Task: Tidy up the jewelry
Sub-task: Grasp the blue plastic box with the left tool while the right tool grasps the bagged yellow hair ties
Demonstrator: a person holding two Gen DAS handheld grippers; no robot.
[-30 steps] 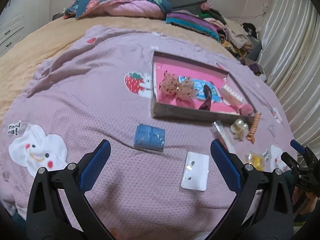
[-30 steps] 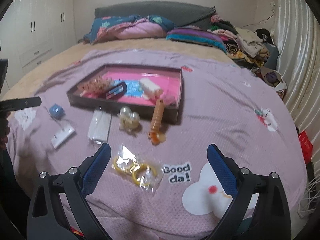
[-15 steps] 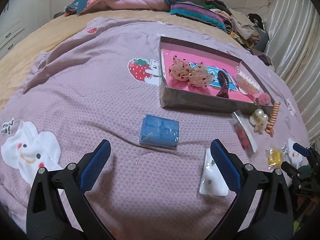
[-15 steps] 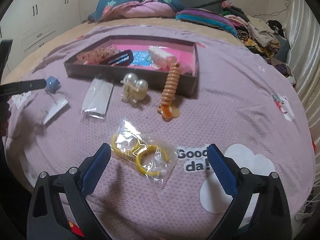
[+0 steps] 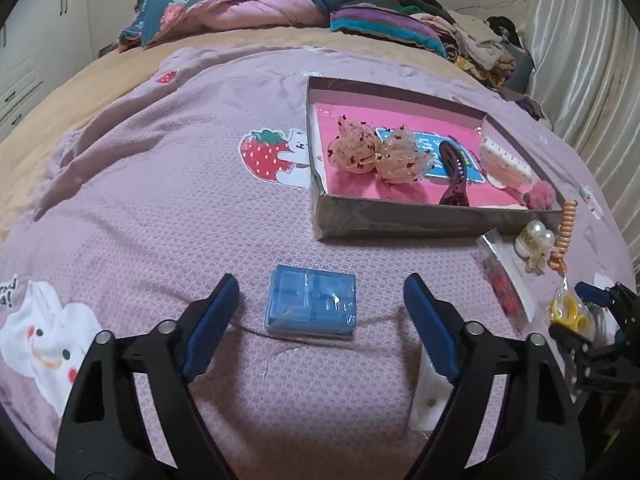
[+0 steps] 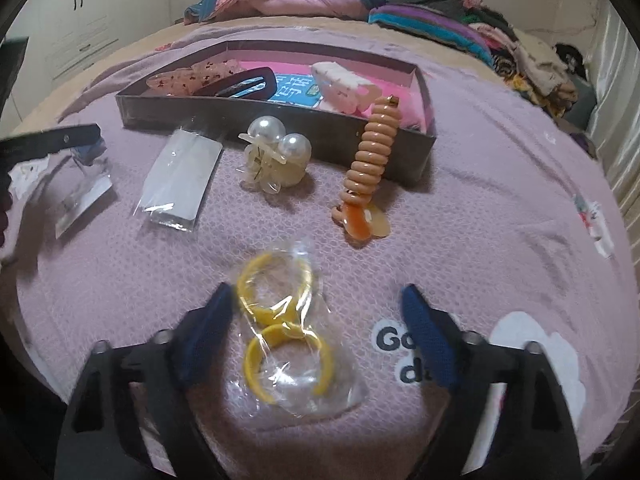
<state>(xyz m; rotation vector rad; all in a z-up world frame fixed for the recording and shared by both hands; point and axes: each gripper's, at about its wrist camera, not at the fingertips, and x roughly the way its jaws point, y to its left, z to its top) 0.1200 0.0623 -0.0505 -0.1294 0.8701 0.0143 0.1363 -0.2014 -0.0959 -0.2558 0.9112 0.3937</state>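
A small blue plastic box lies on the purple blanket between the fingers of my left gripper. Its jaws are closing, with both pads still apart from the box. A clear bag of yellow rings lies between the fingers of my right gripper. Those jaws are closing too; the left pad is at the bag's edge and the right pad is clear of it. The dark tray with pink lining holds scrunchies, a dark clip and a white claw clip.
In front of the tray lie a pearl claw clip, an orange spiral hair tie, a white packet and a small earring card. Pillows and piled clothes sit at the far end of the bed. A curtain hangs on the right.
Both grippers have sunk toward the blanket and their jaws have narrowed. The blue box now sits between the left fingers and the ring bag between the right fingers.
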